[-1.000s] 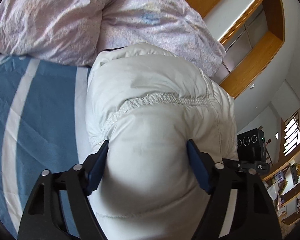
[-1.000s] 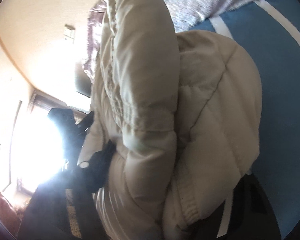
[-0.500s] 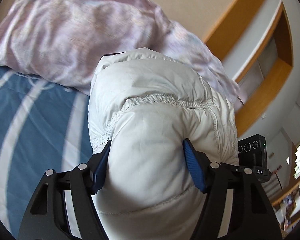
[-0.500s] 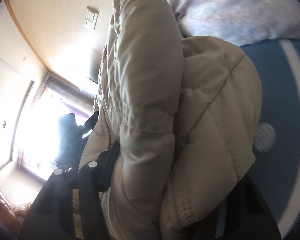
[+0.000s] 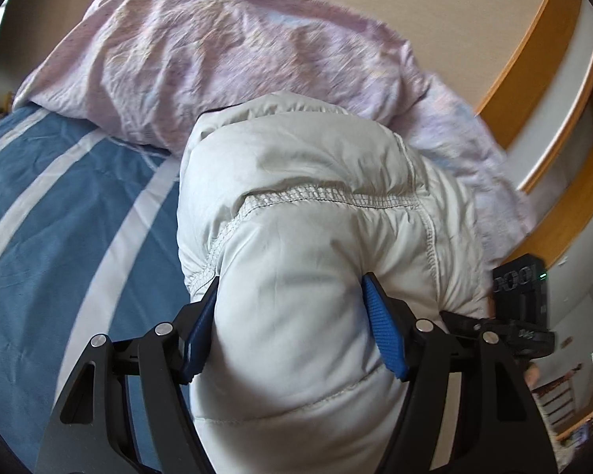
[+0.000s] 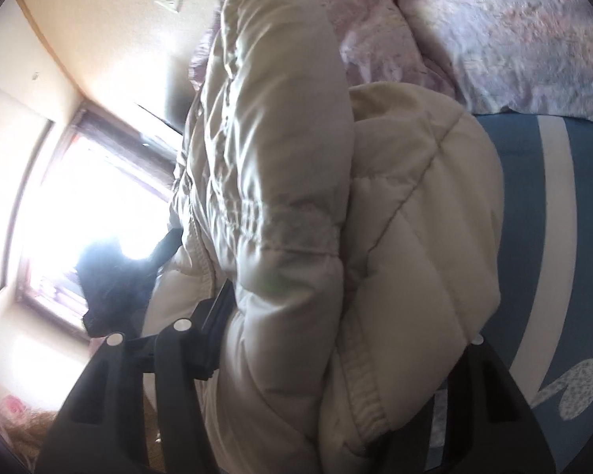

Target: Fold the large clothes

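A puffy white quilted jacket (image 5: 296,205) is bunched up above a blue bed sheet with white stripes (image 5: 59,213). My left gripper (image 5: 292,308) is shut on a thick fold of the jacket, its blue pads (image 5: 379,324) pressing into both sides. In the right wrist view the same jacket (image 6: 296,197) fills the middle. My right gripper (image 6: 336,335) is shut on another thick fold of it; the jacket hides its fingertips. The right gripper's body also shows in the left wrist view (image 5: 522,296).
A crumpled pink quilt (image 5: 217,51) lies behind the jacket against the wall, and shows in the right wrist view (image 6: 494,31). Wooden shelving (image 5: 545,91) stands at the right. A bright window (image 6: 79,205) is to the left in the right wrist view.
Both grippers have tilted and lifted with the jacket held in them. More of the quilt and wall now shows behind it. The grips have not changed.
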Demonstrator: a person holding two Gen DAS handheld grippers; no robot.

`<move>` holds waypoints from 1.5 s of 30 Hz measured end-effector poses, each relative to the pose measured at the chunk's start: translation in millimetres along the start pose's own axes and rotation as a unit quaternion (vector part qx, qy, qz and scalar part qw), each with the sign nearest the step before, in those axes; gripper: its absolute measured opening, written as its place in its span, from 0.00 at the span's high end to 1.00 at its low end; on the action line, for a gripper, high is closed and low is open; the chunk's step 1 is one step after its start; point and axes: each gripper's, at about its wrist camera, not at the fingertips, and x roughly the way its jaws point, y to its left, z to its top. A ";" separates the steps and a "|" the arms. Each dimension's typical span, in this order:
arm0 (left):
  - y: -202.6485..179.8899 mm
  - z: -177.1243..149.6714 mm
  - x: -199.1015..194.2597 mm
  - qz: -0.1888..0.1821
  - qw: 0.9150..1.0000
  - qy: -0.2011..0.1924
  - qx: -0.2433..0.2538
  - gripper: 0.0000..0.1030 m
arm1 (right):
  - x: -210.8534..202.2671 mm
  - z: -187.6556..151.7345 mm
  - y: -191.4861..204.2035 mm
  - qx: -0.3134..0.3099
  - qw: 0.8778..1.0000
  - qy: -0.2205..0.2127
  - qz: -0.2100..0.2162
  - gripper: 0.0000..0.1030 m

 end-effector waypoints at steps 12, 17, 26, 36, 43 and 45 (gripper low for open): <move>-22.3 12.4 -17.4 0.108 0.988 -0.038 0.099 0.19 | -56.2 -37.2 61.2 -0.023 0.963 -0.171 -0.209 0.21; -49.3 21.0 -11.2 0.135 0.976 -0.051 0.161 0.18 | -51.2 -28.5 116.9 -0.107 0.932 -0.221 -0.266 0.33; -66.9 5.0 28.2 0.154 0.968 -0.024 0.196 0.17 | 15.5 -16.7 104.9 -0.136 0.925 -0.127 -0.332 0.65; -64.1 -0.7 52.7 0.161 0.968 -0.010 0.192 0.09 | 34.8 -19.9 80.7 -0.120 0.931 -0.101 -0.329 0.64; -61.4 -4.3 66.6 0.168 0.968 -0.010 0.188 0.04 | 42.6 -17.3 69.9 -0.118 0.931 -0.107 -0.328 0.64; -59.9 -5.0 68.6 0.168 0.968 -0.013 0.185 0.03 | 43.6 -18.4 68.4 -0.117 0.930 -0.112 -0.329 0.64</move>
